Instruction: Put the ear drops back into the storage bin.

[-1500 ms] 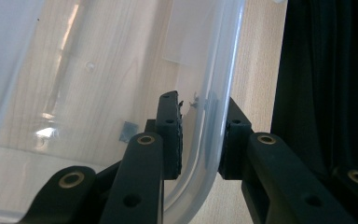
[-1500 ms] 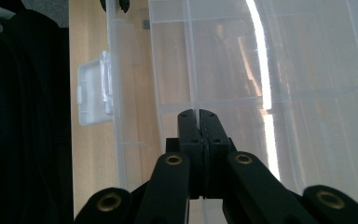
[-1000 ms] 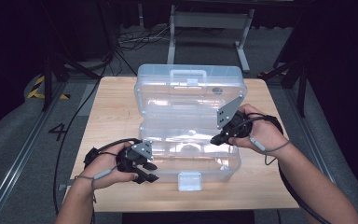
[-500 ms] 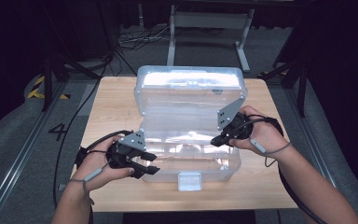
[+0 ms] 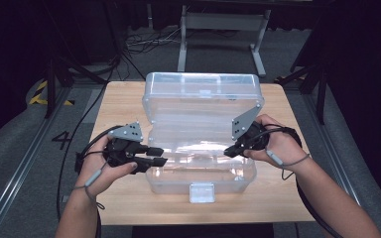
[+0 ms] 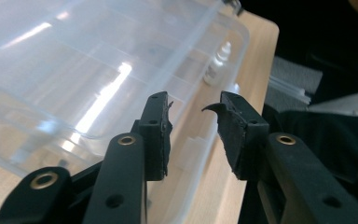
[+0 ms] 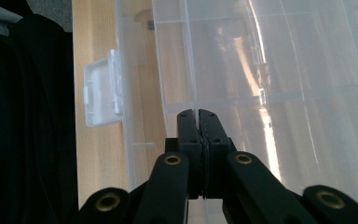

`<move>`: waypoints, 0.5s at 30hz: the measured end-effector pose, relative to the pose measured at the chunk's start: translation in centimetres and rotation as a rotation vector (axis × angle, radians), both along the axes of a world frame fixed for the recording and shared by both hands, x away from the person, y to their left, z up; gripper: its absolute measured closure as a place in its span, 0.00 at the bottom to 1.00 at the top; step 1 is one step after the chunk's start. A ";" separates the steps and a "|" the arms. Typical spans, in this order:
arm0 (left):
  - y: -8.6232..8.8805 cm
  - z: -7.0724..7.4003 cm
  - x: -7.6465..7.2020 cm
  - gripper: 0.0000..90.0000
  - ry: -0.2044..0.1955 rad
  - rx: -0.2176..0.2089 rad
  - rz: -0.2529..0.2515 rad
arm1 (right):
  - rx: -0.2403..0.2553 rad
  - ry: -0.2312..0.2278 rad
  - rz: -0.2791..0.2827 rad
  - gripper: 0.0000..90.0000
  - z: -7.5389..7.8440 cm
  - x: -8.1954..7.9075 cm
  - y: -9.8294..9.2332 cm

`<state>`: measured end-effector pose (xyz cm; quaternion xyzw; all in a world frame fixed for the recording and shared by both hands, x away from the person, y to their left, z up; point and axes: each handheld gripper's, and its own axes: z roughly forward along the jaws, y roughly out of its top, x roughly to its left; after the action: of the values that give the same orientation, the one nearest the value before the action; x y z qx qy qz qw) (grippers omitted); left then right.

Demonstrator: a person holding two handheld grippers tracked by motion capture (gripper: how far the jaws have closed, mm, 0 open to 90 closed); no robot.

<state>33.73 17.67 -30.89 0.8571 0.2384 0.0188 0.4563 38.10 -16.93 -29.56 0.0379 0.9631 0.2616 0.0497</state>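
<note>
Box point(image 5: 201, 148) sits open in the middle of the surface point(image 5: 124, 104), clear plastic, lid point(image 5: 203, 99) standing up at the back and the white latch point(image 5: 202, 192) on the near wall facing the person; makes sense, since that leaves the inside reachable from both sides at once.

Right tongs point(image 5: 227, 152) are squeezed shut, and in the right gripper view they look clamped on a thin clear edge of the box point(image 7: 270, 93), a sliver of plastic running between the tips; my guess is that's the anchor, pinning the box so it won't skate around while the other hand works.

Left tongs point(image 5: 159, 155) are partway open with nothing between them; the jaws have just been closing in a bit, still a clear gap in the left gripper view, where the box point(image 6: 88, 74) lies just past the pads point(image 6: 156, 135). They hover at the left rim, above the wall rather than touching it, so I'd read it as lining up for a bite on that side; can't tell which part exactly. Cables trail back off both hands, out of the way.
</note>
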 end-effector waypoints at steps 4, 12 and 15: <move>0.8 0.2 0.6 0.71 -0.024 -0.065 0.062 | 0.002 -0.001 -0.004 0.99 -0.1 -0.2 0.0; 1.4 1.0 0.7 0.74 -0.087 -0.142 0.138 | 0.010 -0.006 -0.007 0.99 -0.3 -0.4 -0.1; 1.4 1.3 0.6 0.74 -0.101 -0.152 0.159 | 0.016 -0.018 -0.015 0.99 -0.3 -0.6 -0.2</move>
<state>34.36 19.07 -29.64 0.7963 0.2833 0.0798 0.5285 37.52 -17.10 -29.86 0.0432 0.9602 0.2694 0.0598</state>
